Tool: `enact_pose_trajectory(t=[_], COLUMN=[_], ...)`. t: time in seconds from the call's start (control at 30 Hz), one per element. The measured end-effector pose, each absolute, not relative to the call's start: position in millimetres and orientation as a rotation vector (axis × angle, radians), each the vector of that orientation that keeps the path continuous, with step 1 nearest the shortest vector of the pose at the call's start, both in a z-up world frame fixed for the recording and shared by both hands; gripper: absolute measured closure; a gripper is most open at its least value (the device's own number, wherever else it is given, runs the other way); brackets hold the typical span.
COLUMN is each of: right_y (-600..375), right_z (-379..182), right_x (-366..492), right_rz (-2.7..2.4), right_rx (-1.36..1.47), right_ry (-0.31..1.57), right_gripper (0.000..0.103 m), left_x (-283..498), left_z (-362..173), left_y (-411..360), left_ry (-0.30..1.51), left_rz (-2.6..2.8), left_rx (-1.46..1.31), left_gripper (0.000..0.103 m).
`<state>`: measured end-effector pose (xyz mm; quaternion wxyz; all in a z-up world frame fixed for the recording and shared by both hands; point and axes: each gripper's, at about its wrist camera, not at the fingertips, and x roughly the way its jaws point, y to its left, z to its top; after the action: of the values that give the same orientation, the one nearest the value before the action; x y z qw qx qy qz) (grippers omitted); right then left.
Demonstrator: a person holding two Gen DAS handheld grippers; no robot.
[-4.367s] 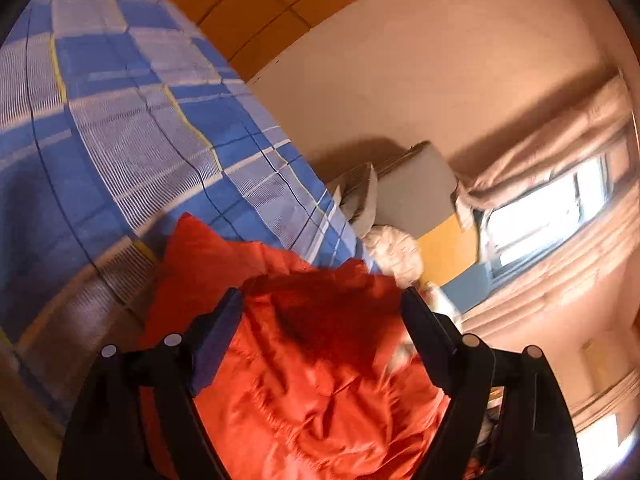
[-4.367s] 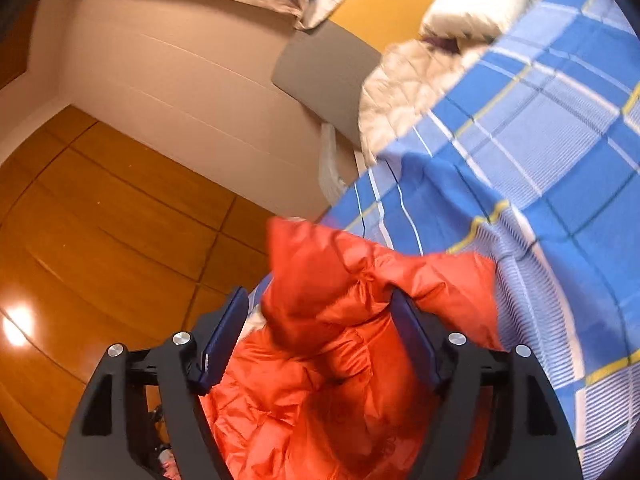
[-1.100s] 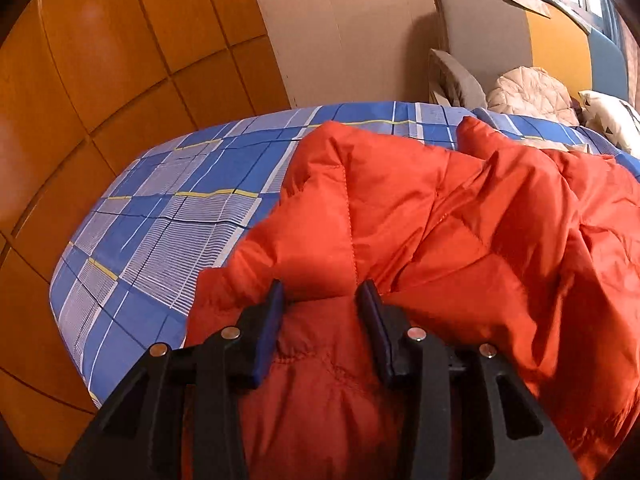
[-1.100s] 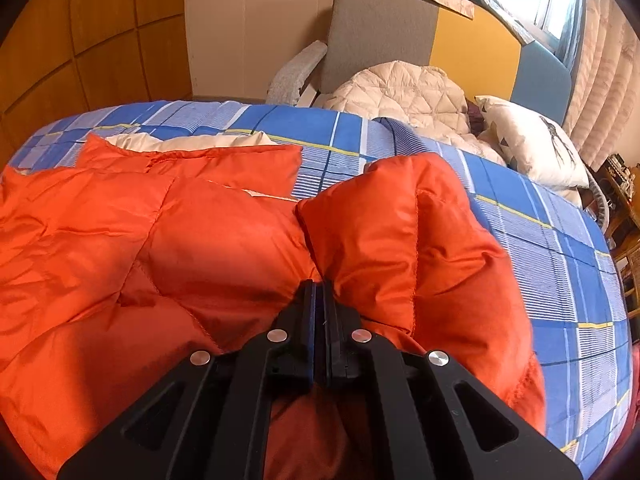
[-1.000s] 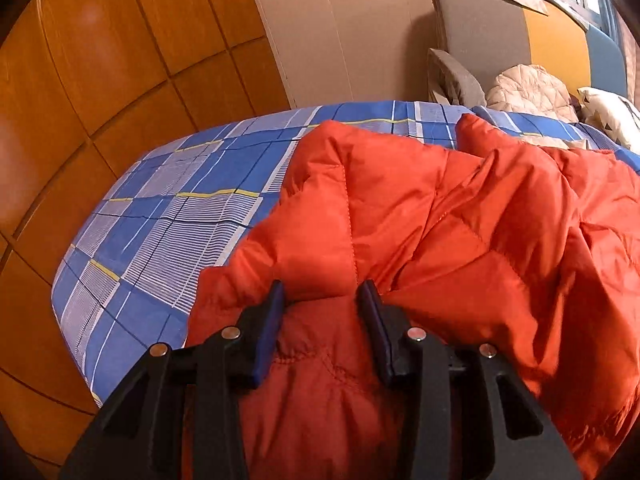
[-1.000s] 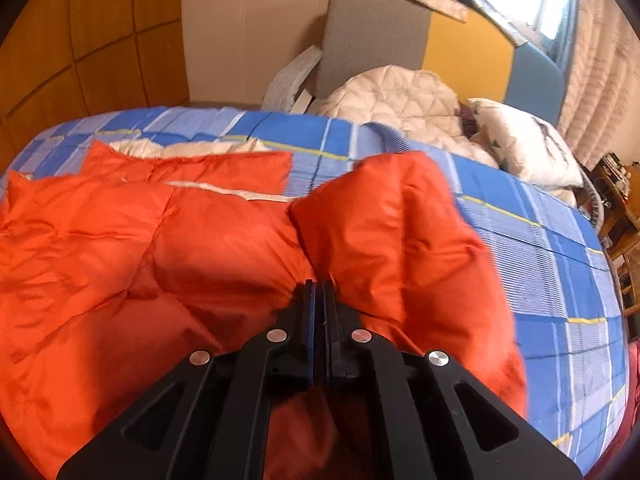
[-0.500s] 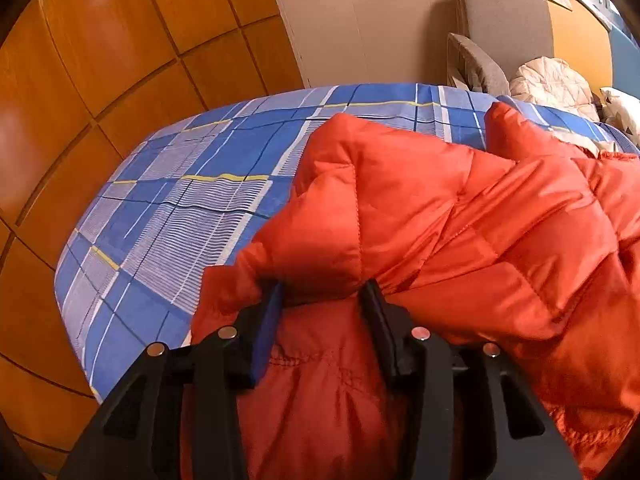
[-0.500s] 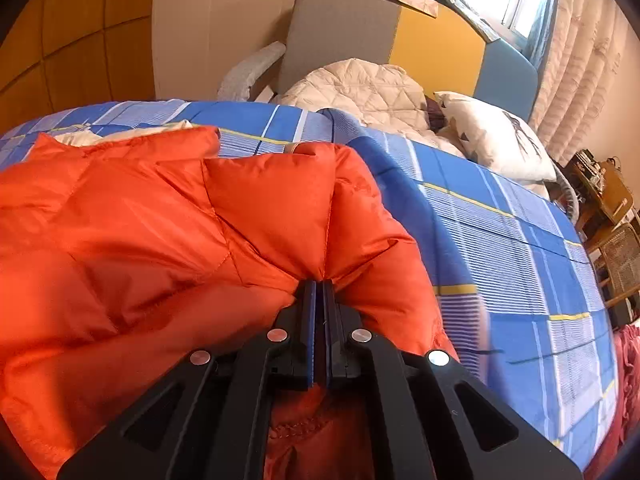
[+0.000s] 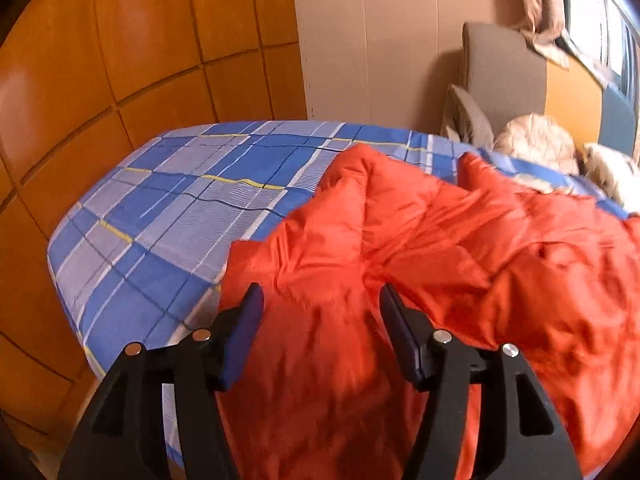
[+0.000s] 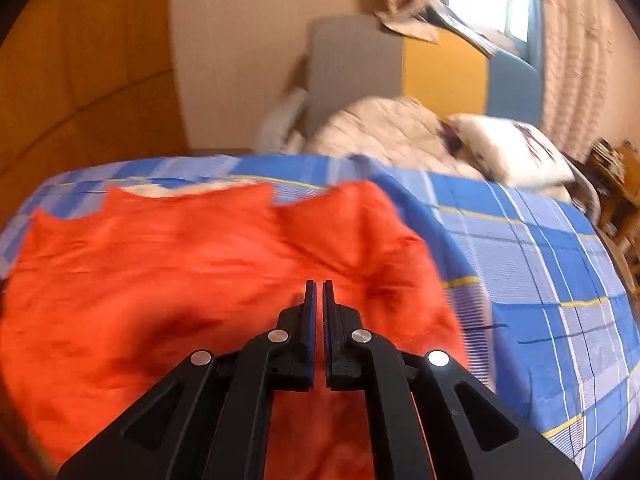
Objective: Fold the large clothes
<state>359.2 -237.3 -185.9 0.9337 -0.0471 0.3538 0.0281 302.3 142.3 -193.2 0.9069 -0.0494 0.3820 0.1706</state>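
Note:
An orange quilted down jacket (image 9: 460, 240) lies spread and rumpled on a bed with a blue plaid sheet (image 9: 168, 208). My left gripper (image 9: 320, 300) is open, its jaws apart over the jacket's near left edge, and nothing is pinched between them. In the right wrist view the jacket (image 10: 192, 264) lies flatter, with its right side bunched. My right gripper (image 10: 319, 286) has its jaws nearly together with a thin gap; the jacket is seen past them and I see no fabric between them.
A grey, yellow and blue headboard (image 10: 400, 68) stands at the far end with a beige quilt (image 10: 384, 132) and a white pillow (image 10: 516, 152). Orange wood panels (image 9: 120, 60) line the left wall. The bed edge (image 9: 68, 292) drops off at the left. Wooden furniture (image 10: 616, 184) stands at the right.
My left gripper has opened and let go of the jacket's edge. My right gripper has released its fold, which dropped flat, and both grippers have pulled back a little.

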Motion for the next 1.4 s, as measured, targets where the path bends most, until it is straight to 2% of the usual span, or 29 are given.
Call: enact_pose_trajectory(t=[0.3, 0.63, 0.9, 1.1, 1.4], right_y=[-178, -179, -188, -223, -255], right_z=[-204, -237, -223, -198, -231], right_x=[363, 387, 372, 364, 396], right_rz=[0.107, 0.063, 0.104, 0.025, -0.061], right_rx=[-0.207, -0.259, -0.2, -0.159, -0.155], right_ry=[0.812, 0.86, 0.842, 0.778, 0.844], right_gripper=[0.102, 0.102, 0.102, 0.102, 0.102], left_x=[284, 282, 266, 307, 368], left_z=[-202, -208, -166, -175, -214], left_y=[133, 136, 111, 82, 102], left_ry=[0.806, 0.806, 0.697, 0.759, 0.886], left_rz=[0.331, 0.336, 0.215, 0.185, 0.253], left_rx=[-0.065, -0.063, -0.173, -0.018, 0.008], left_gripper=[0.034, 0.032, 0.034, 0.034, 0.03])
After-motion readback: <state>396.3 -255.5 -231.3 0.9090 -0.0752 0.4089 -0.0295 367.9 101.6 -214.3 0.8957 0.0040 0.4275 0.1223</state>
